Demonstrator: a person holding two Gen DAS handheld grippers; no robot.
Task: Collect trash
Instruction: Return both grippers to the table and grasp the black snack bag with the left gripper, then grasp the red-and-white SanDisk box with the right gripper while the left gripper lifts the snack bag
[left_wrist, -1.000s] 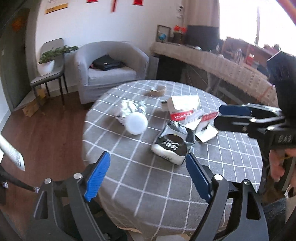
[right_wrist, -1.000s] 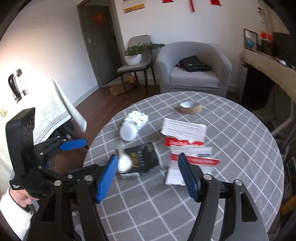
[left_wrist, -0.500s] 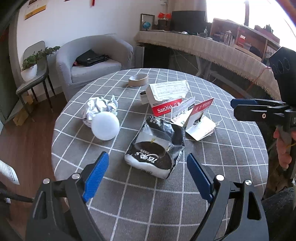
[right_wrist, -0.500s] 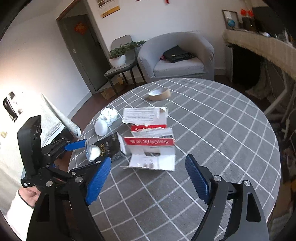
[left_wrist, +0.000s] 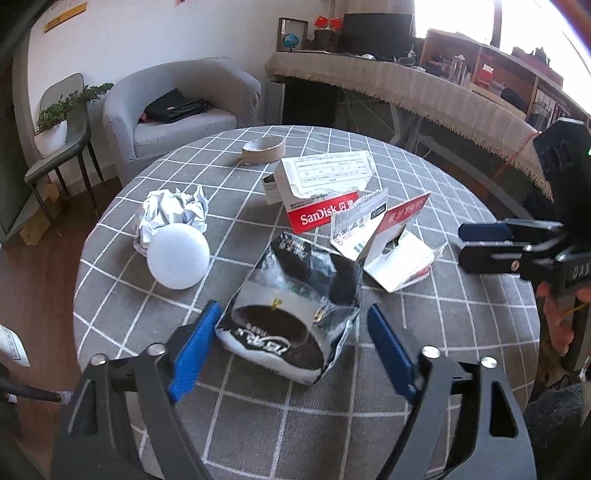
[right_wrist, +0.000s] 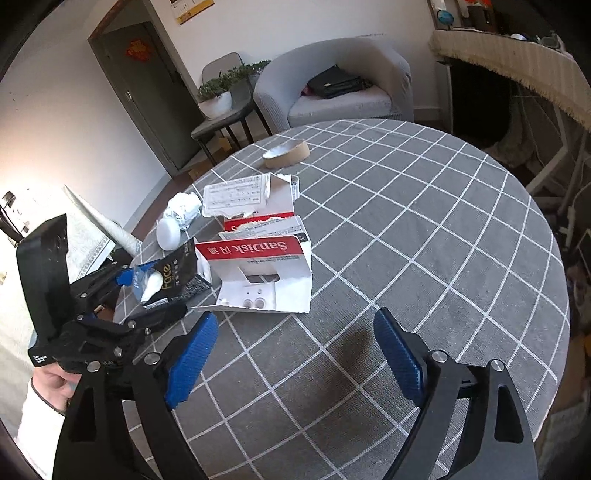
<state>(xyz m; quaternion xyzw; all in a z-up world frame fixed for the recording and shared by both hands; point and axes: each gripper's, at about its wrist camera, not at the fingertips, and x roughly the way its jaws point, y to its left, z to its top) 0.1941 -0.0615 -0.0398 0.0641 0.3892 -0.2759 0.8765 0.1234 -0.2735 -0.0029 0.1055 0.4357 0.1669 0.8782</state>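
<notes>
While its jaws close, left hand-held gripper (left_wrist: 291, 341) straddles the black bag (left_wrist: 291, 302).

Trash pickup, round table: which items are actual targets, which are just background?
Targets: black foil bag, torn SanDisk box, opened card packaging, crumpled paper, white ball, tape roll.

Background: armchair, black bag, potted plant, side chair.
</notes>
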